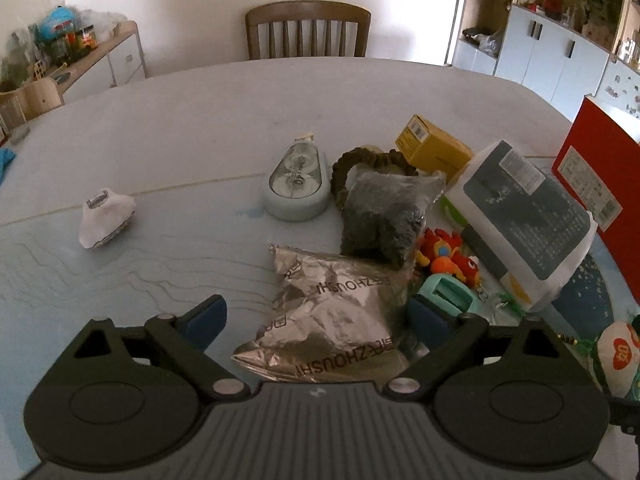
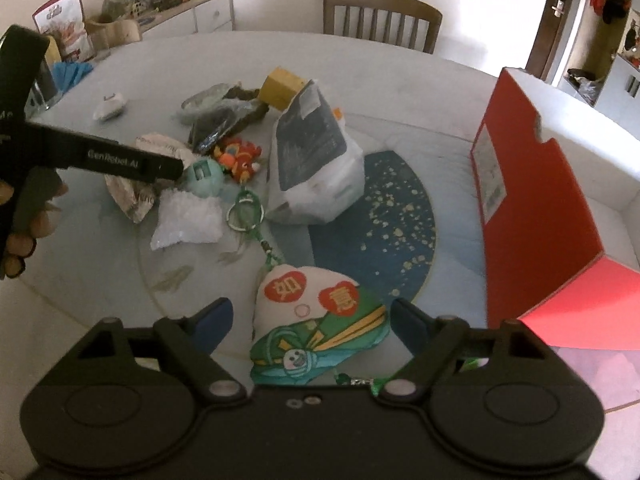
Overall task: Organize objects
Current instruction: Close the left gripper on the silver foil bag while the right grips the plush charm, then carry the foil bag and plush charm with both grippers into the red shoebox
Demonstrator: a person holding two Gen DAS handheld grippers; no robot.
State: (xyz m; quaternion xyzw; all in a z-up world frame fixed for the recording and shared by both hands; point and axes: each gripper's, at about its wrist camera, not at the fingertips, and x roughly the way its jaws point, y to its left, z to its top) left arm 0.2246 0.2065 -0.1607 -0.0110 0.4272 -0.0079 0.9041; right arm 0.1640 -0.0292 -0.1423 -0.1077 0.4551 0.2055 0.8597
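Observation:
My left gripper (image 1: pixel 316 314) is open, its blue fingers either side of a silver foil pouch (image 1: pixel 328 312) on the table. Behind the pouch lie a dark bag (image 1: pixel 384 212), a pale blue tape dispenser (image 1: pixel 298 182), a yellow box (image 1: pixel 434 146), a red plush toy (image 1: pixel 448 256) and a white bag with a dark pack (image 1: pixel 524 216). My right gripper (image 2: pixel 312 320) is open, straddling a white and green fabric charm (image 2: pixel 316 320). The open red box (image 2: pixel 532 208) stands to its right.
A white mask (image 1: pixel 106 216) lies alone at the left of the table (image 1: pixel 200 120). A wooden chair (image 1: pixel 308 30) stands at the far side. A clear crinkled bag (image 2: pixel 188 220) and a mint green toy (image 2: pixel 206 178) lie near the left gripper's body (image 2: pixel 100 156).

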